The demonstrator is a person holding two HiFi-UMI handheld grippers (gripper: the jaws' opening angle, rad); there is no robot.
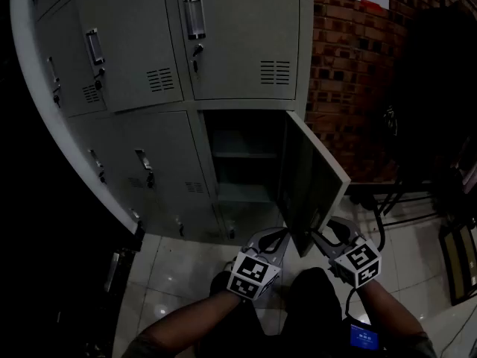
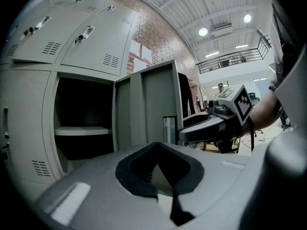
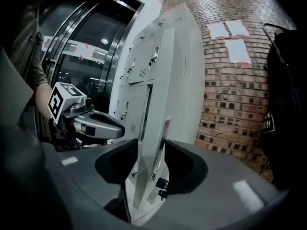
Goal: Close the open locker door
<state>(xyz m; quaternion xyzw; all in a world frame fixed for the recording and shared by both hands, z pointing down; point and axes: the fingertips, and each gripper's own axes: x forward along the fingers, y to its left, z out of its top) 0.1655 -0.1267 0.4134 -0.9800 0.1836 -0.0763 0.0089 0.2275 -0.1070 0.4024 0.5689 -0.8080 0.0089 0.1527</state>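
The grey locker bank (image 1: 149, 58) has one lower compartment (image 1: 242, 162) standing open, with a shelf inside. Its door (image 1: 317, 177) swings out toward me. In the head view my right gripper (image 1: 322, 233) sits at the door's bottom corner, with my left gripper (image 1: 277, 236) just left of that edge. The right gripper view shows the door's free edge (image 3: 156, 104) between the wide jaws of my right gripper (image 3: 146, 176), which do not pinch it. My left gripper (image 2: 165, 176) looks shut and holds nothing. It faces the open compartment (image 2: 79, 114) and the door's inner face (image 2: 148, 104).
A brick wall (image 1: 350, 73) stands right of the lockers, with dark clothing (image 3: 283, 119) hanging beside it. Black metal frames and cables (image 1: 417, 192) lie on the floor at the right. Pale glossy tiles (image 1: 179, 267) cover the floor in front of the lockers.
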